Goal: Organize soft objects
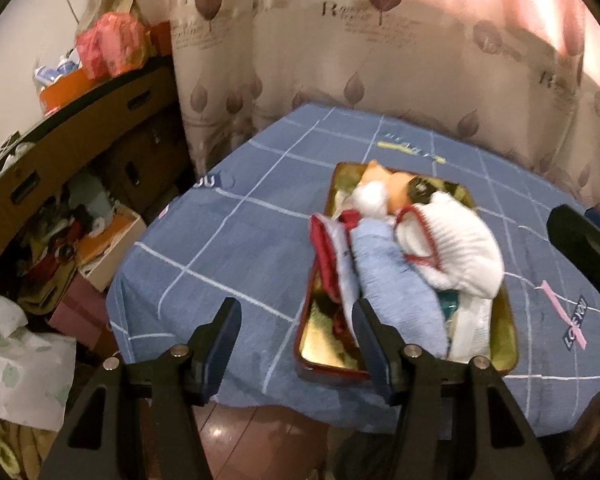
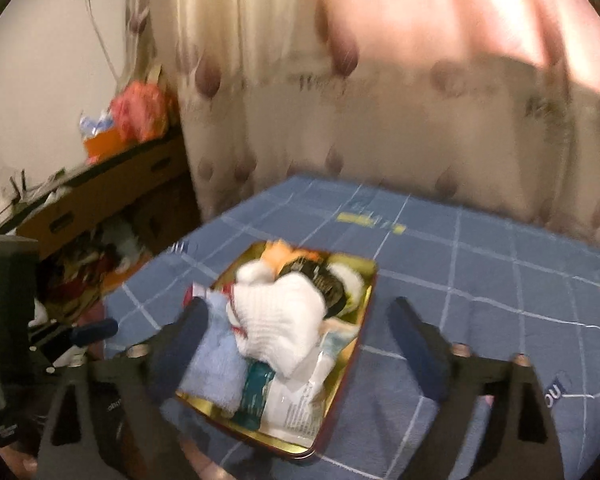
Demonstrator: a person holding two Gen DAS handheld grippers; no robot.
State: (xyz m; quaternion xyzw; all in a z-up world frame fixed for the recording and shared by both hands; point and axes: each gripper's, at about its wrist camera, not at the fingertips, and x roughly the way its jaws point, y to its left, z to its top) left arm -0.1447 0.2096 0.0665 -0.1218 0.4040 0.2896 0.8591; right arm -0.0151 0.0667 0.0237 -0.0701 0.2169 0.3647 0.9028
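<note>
Figure: a pause between placements in sorting soft things into the tin (image 1: 306,354).

Nearest, my left gripper (image 1: 296,316) stands partly open at the near-left corner of the tin. Nothing lies between its fingers; its right finger (image 1: 370,336) shows just in front of the blue towel (image 1: 392,280), and I cannot tell whether they touch. My right gripper (image 2: 296,320) stands wide apart and bare above the near end of the tin, gripping nothing, with the tin's contents showing between its fingers. In the left view one of its fingers (image 1: 584,240) shows at the right edge, well clear of the load.

Next, the load itself. The blue towel lies along the middle of the tin. The white sock (image 1: 452,244), red-trimmed, rests on top toward the right. A red cloth (image 1: 328,256) stands at the left wall, rising above the rim. A paper packet (image 2: 296,404) lies at the near-right end. Farther in, an orange soft toy (image 1: 384,178) fills the far end.

Beyond, the blue checked cloth (image 1: 240,240) around the tin carries no loose piece that I can see.

Judgement: the sock looks just set down, so the placing step is ending. The next move calls either for tucking the heaped sock and red cloth below the rim, or for seeking any piece out of view.
</note>
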